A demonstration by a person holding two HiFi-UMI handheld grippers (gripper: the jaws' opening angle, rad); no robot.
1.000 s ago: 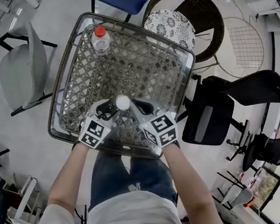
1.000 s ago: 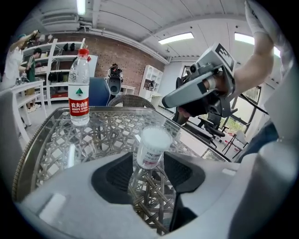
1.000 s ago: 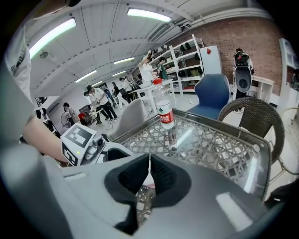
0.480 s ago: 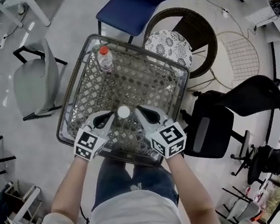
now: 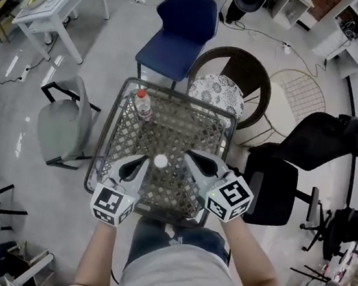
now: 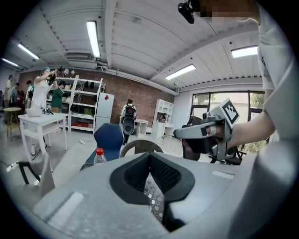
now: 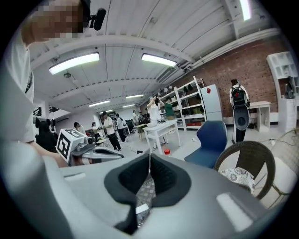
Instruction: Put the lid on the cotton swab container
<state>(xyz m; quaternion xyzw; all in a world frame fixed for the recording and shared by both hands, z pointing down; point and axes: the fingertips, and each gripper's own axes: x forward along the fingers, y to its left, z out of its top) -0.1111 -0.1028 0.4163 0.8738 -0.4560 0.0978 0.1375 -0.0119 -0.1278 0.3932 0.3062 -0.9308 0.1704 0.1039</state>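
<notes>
Item: white round cotton swab container (image 5: 160, 161), seemingly capped, is sitting on glass-topped wicker table (image 5: 100, 161). Left claw (image 5: 142, 162) and right claw (image 5: 191, 156), both closed and empty, are lifting clear; task is likely finishing.

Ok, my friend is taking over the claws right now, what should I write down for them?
Left claw: shut, empty, over the table's near side.
Right claw: shut, empty, beside it.
Swab container: on the table, between the two claw tips in the head view, touched by neither.
Done: the white lid looks on; only the top shows.
Left: probably just checking it sits tight. The water bottle isn't needed.
</notes>
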